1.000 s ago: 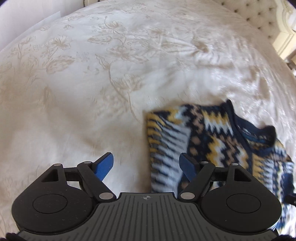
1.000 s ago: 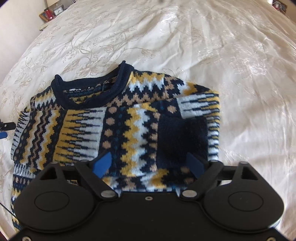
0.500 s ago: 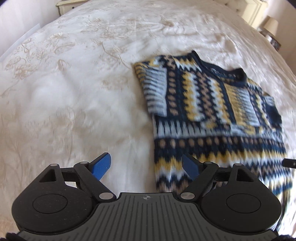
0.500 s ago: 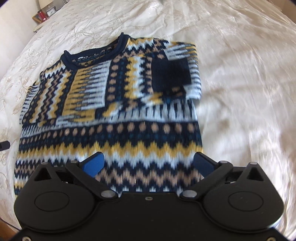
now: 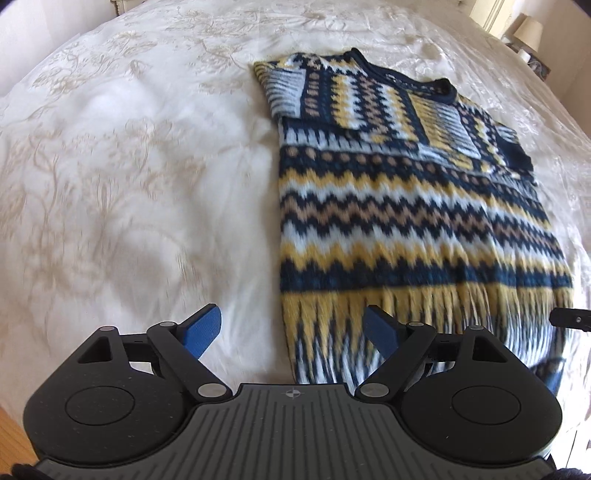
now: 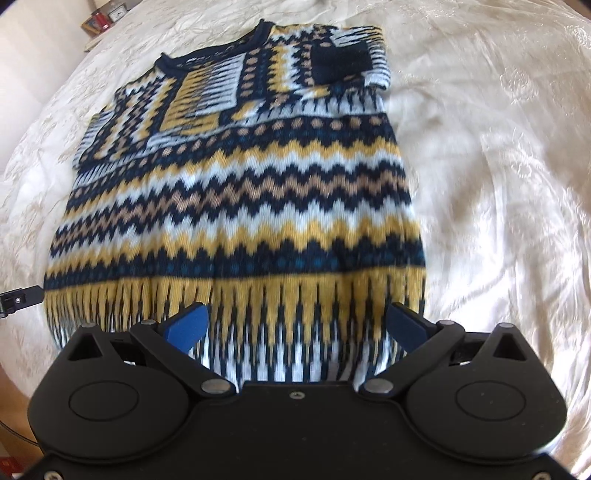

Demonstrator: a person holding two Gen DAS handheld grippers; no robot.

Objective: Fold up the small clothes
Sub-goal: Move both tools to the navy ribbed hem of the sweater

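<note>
Jaws wide and empty, both grippers (image 5: 291, 330) (image 6: 295, 325) should pinch the patterned sweater's (image 6: 236, 206) hem corners at lower frame evenly.

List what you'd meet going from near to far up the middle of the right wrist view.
Right claw, open → sweater hem with yellow and white fringe pattern → zigzag-striped body of the sweater → folded-in sleeves → navy collar → cream bedspread.
</note>
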